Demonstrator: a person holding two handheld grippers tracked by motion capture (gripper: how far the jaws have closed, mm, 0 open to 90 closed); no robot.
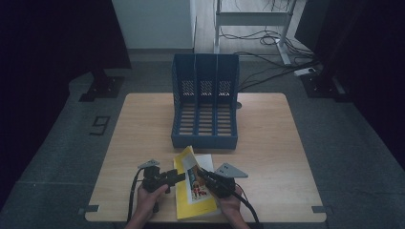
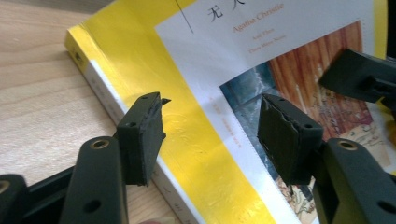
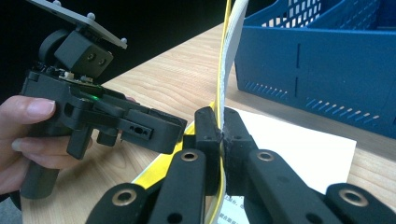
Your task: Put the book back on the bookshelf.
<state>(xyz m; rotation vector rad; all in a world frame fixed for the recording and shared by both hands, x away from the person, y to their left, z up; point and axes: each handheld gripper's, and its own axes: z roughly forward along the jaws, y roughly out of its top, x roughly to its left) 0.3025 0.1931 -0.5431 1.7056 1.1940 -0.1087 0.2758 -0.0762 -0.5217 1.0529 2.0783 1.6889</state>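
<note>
The right gripper (image 3: 220,135) pinches the yellow book cover (image 3: 227,56), which stands up between its jaws. The left gripper (image 3: 161,133), held by a hand (image 3: 23,135), reaches in just beside it. A blue file rack (image 3: 317,65) stands on the table (image 3: 177,70) behind.

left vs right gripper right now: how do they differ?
The right gripper is shut on the yellow book's lifted cover; the left gripper is open, gripping nothing. The right gripper's jaws pinch the cover edge upright; the left gripper's jaws straddle the book near its spine. Both are black, hand-held, at the book.
</note>
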